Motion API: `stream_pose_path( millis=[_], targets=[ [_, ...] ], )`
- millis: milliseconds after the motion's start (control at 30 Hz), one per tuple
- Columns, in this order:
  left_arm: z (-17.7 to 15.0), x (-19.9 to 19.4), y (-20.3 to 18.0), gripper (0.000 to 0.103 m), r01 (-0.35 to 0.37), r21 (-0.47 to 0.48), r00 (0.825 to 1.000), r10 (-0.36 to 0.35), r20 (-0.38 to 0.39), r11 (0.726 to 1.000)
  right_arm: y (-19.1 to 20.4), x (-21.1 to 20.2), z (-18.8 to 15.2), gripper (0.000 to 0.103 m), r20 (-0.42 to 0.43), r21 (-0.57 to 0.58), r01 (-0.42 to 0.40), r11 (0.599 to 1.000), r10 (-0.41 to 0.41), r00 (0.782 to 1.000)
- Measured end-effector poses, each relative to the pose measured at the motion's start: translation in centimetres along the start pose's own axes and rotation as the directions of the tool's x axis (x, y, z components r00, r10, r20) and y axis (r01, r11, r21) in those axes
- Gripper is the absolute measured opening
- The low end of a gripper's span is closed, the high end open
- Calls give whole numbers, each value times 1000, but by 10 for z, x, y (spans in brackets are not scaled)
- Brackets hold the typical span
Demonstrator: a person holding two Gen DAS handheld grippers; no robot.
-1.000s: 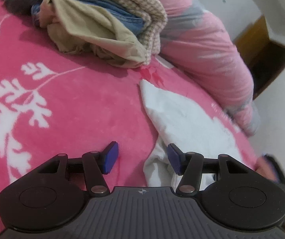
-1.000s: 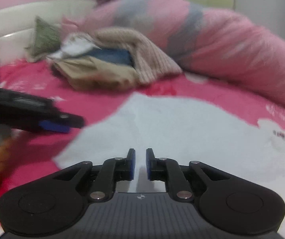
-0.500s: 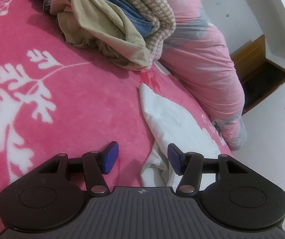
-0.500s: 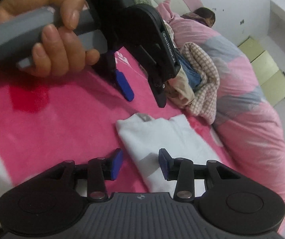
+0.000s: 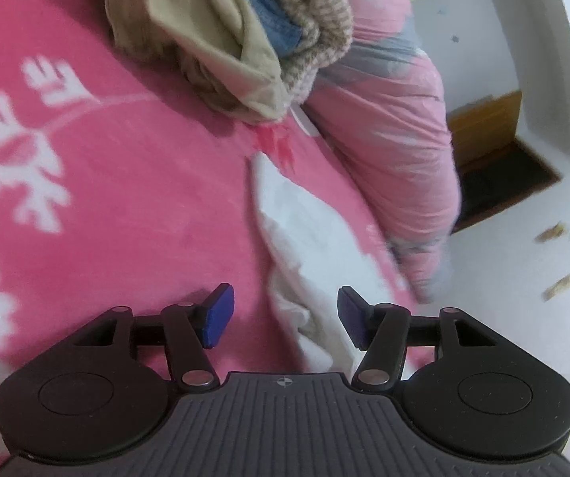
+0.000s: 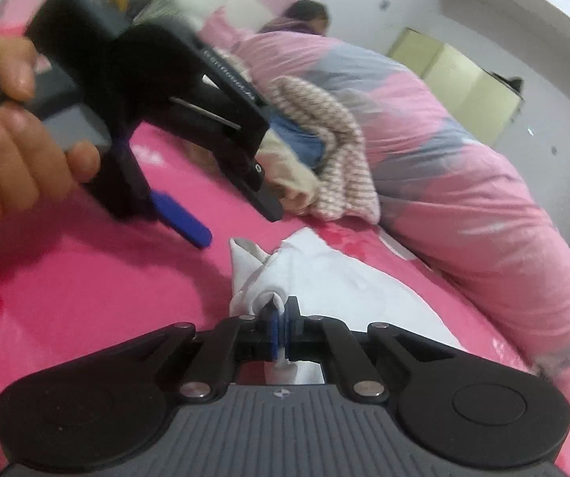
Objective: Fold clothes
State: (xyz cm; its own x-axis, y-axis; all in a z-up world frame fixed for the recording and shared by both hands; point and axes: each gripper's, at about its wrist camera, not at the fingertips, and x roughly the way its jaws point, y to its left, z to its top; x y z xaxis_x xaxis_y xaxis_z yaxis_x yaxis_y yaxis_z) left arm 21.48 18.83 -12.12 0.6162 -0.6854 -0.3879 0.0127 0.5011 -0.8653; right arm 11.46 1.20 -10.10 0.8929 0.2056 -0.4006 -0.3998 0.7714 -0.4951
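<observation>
My right gripper (image 6: 281, 324) is clamped tight on a bunched fold of the white garment (image 6: 348, 282), which lies on the pink bed (image 6: 98, 278). My left gripper (image 5: 285, 316) hangs over that garment's edge, jaws opening, pads touching nothing. Only the right view shows my hand (image 6: 10, 151) holding the left gripper; only the left view shows the white leaf print (image 5: 14, 167). A clothes pile (image 5: 229, 35) sits beyond.
</observation>
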Motion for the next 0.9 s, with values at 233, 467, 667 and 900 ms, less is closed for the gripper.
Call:
stream_pose_path(
  millis=[233, 467, 667, 900],
  targets=[
    [26, 56, -12, 58, -72, -10, 987, 70, -144, 997, -12, -1, 2, 1, 21, 48, -13, 999, 12, 1000],
    [51, 98, -10, 40, -112, -44, 977, 102, -185, 993, -14, -2, 0, 1, 37, 63, -22, 998, 20, 999],
    [59, 125, -11, 10, -138, -31, 975, 130, -182, 990, -24, -2, -4, 1, 47, 107, -16, 994, 11, 999],
    [55, 135, -45, 1, -214, 57, 967, 220, -128, 975, -49, -4, -8, 1, 62, 208, 12, 978, -26, 998]
  ],
)
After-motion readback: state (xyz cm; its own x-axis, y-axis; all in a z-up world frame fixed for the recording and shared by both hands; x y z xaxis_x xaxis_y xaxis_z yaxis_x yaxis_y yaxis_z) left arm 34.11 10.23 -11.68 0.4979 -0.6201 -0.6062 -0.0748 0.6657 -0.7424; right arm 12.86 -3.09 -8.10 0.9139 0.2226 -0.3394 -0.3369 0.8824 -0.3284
